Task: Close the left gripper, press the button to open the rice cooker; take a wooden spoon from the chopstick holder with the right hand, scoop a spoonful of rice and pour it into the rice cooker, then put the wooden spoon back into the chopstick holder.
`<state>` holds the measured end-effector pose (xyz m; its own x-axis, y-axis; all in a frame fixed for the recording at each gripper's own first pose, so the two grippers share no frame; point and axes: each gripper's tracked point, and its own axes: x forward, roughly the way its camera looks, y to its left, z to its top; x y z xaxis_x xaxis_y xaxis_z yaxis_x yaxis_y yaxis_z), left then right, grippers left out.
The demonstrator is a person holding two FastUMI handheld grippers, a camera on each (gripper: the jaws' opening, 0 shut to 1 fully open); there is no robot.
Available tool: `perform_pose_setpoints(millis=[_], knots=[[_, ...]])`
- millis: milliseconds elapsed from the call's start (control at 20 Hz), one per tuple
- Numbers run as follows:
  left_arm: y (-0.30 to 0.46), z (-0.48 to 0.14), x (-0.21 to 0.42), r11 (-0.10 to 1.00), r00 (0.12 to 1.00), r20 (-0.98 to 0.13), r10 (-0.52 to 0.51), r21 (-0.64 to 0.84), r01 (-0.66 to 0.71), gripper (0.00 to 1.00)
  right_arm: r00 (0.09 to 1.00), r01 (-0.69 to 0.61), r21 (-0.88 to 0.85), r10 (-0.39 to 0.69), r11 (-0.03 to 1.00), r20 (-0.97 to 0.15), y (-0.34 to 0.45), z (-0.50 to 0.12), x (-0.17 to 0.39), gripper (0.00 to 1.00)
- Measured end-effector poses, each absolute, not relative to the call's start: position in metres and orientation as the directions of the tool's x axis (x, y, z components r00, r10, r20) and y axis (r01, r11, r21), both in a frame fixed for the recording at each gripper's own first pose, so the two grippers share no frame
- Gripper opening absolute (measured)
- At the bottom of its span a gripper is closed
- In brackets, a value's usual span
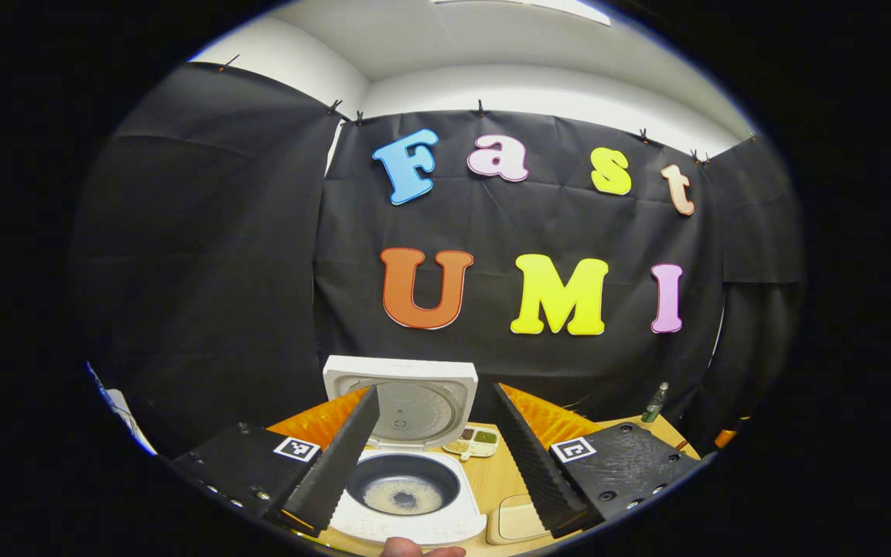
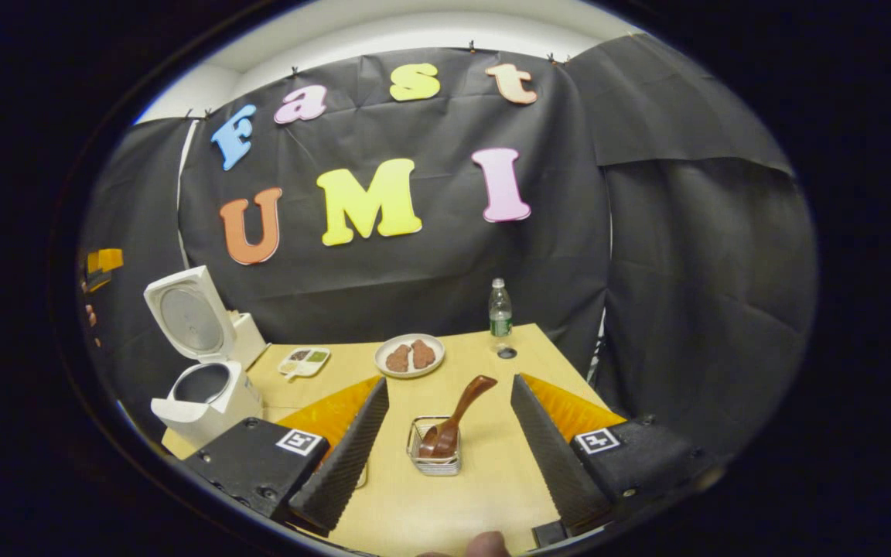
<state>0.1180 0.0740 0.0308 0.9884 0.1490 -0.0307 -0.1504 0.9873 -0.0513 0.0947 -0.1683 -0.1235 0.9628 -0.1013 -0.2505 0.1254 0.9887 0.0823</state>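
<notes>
**Fingers spread, cooker open, spoon in holder**

My left gripper (image 1: 434, 456) hangs released over the open rice cooker (image 1: 407, 483) at lower centre. My right gripper (image 2: 449, 441), fingers apart, frames the wooden spoon (image 2: 457, 410) leaning in the chopstick holder (image 2: 434, 456). Bare tabletop (image 2: 492, 480) surrounds it; plate (image 2: 410, 356), bottle (image 2: 500, 309) and small compartment dish (image 2: 304, 360) sit farther back.

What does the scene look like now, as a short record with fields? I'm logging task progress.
cooker: on table, lid up, rice in pot
spoon: standing tilted in holder
left tool: open, above cooker
right tool: open, facing holder, not touching spoon
plate: two brown pieces on it
bottle: upright at table's far edge
tray: between cooker and plate
</notes>
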Motion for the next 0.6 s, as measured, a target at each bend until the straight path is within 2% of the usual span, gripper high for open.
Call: perform_pose_setpoints(millis=[400, 500, 550, 600], knots=[[0.031, 0.031, 0.124, 0.981, 0.986, -0.043, 0.162, -0.097, -0.166, 0.93, 0.926, 0.100, 0.182, -0.025, 0.978, -0.376, -0.185, -0.203, 0.166, 0.98], [0.029, 0.028, 0.131, 0.978, 0.982, -0.055, 0.181, -0.091, -0.186, 0.93, 0.909, 0.101, 0.210, -0.005, 0.972, -0.417, -0.189, -0.228, 0.187, 1.00], [0.028, 0.025, 0.133, 0.977, 0.980, -0.069, 0.188, -0.088, -0.194, 0.93, 0.898, 0.102, 0.222, 0.006, 0.970, -0.439, -0.190, -0.238, 0.196, 0.94], [0.024, 0.023, 0.138, 0.976, 0.978, -0.085, 0.189, -0.089, -0.197, 0.93, 0.890, 0.104, 0.237, 0.016, 0.966, -0.456, -0.192, -0.248, 0.204, 0.94]])
